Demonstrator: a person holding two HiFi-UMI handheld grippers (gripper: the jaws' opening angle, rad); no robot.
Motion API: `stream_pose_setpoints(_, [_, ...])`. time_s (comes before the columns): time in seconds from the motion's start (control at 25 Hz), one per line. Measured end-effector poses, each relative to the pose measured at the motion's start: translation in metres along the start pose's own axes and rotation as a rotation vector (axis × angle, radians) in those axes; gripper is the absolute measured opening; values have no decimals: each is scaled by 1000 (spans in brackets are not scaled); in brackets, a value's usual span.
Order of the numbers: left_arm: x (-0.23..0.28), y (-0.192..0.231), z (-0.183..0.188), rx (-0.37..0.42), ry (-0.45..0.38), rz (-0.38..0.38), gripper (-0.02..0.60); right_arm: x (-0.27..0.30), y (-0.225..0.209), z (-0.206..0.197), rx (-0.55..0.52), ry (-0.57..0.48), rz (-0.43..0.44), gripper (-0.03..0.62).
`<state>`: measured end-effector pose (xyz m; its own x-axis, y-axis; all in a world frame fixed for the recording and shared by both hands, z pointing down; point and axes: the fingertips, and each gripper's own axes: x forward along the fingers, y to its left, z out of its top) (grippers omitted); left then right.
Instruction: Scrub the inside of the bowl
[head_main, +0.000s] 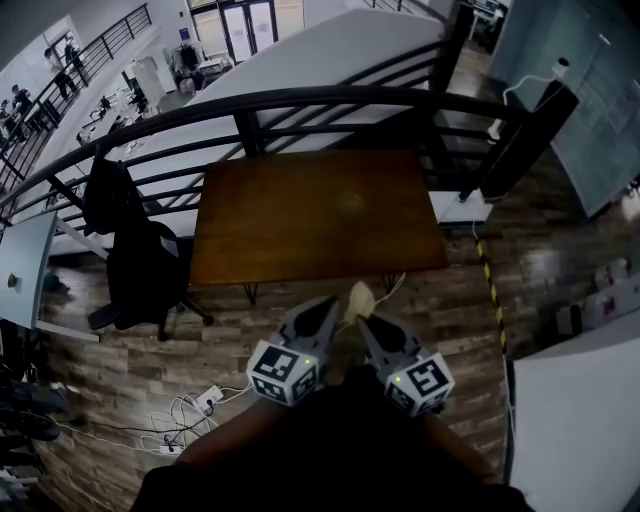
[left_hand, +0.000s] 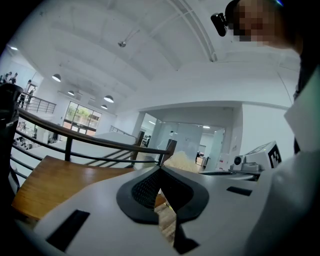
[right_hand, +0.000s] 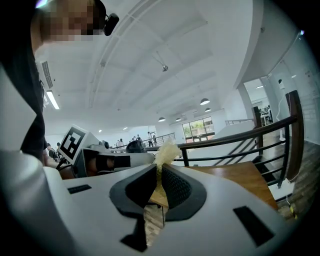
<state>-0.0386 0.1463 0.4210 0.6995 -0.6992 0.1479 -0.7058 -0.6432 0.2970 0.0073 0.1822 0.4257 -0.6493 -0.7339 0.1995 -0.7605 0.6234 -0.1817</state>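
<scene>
A small round bowl (head_main: 350, 203) shows faintly on the brown wooden table (head_main: 300, 240), far ahead of both grippers. My right gripper (head_main: 363, 320) (right_hand: 159, 167) is shut on a pale yellow scrub pad (head_main: 358, 297) (right_hand: 166, 150), which sticks out past its tips. Close beside it on the left, my left gripper (head_main: 334, 302) (left_hand: 161, 168) is shut with nothing between its jaws. Both are held low, close to the person's body, short of the table's near edge. The scrub pad (left_hand: 179, 160) also shows in the left gripper view, just right of the jaw tips.
A black railing (head_main: 300, 100) runs behind the table. A black office chair (head_main: 140, 265) draped with a jacket stands to the left. A power strip (head_main: 207, 400) with its cables lies on the wood floor. A black post (head_main: 520, 140) on a white base stands at the right.
</scene>
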Motion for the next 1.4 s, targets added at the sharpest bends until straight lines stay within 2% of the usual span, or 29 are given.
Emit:
stream_pose_setpoints(0.24, [71,-4,8,-8,-3,18,-3,3,-72,14,7,2,16,40])
stream_pose_setpoints(0.44, [137,-18,29,2,-36,36,-3,-4,-145,43,-18,-28,21,40])
stream_pose_setpoints(0.68, [195,-34,40,1,-43,63,-3,-11,-204,60,-29,-12,50,40])
stream_pose_setpoints(1.0, [238,-31,33,-11,-14,123,-3,-6,-255,50,9,9,103,40])
stream_pose_setpoints(1.16, [253,-31,25,-27,11,113,-3,3,-268,50,31,7,102,40])
stream_pose_setpoints(1.4, [272,-14,41,-25,5,96,-3,17,-281,59,45,13,81,40])
